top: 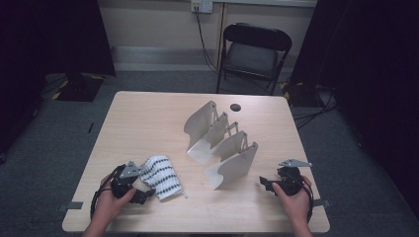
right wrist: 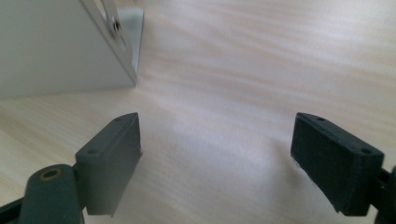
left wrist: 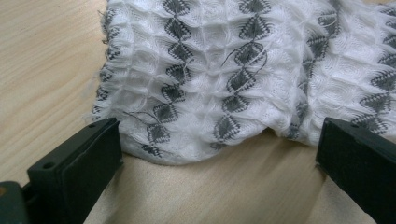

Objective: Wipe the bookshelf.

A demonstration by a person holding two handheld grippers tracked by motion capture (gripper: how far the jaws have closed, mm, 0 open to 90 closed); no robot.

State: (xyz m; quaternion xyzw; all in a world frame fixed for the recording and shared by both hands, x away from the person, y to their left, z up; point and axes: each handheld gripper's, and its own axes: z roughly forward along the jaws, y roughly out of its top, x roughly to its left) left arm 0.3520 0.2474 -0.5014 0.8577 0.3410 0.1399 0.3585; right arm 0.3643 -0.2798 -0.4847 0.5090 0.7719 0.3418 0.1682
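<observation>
White knitted cloth (top: 160, 176) with rows of grey diamonds lies bunched on the pale wooden counter (top: 148, 118), at its near left, just beside the left claw (top: 143, 195). Seen through the left gripper view, the cloth (left wrist: 243, 70) sits just ahead of that claw (left wrist: 219, 163), whose jaws stand wide apart with bare wood between them; the near hem comes close to the jaw tips, but nothing is pinched. The right claw (top: 265, 183) rests low at the near right of the counter, well apart from the cloth, and in its own view the right claw (right wrist: 217, 154) is spread wide over empty wood, holding nothing, with a wall of the white folding rack (right wrist: 56, 46) just ahead on one side. That rack (top: 222, 143) stands in the middle of the counter, between the two hands. The step in hand looks like the approach to picking up the cloth. Next, I judge, the left claw needs to ease forward over the hem and close on an edge, while the right claw crosses over to take a second edge
</observation>
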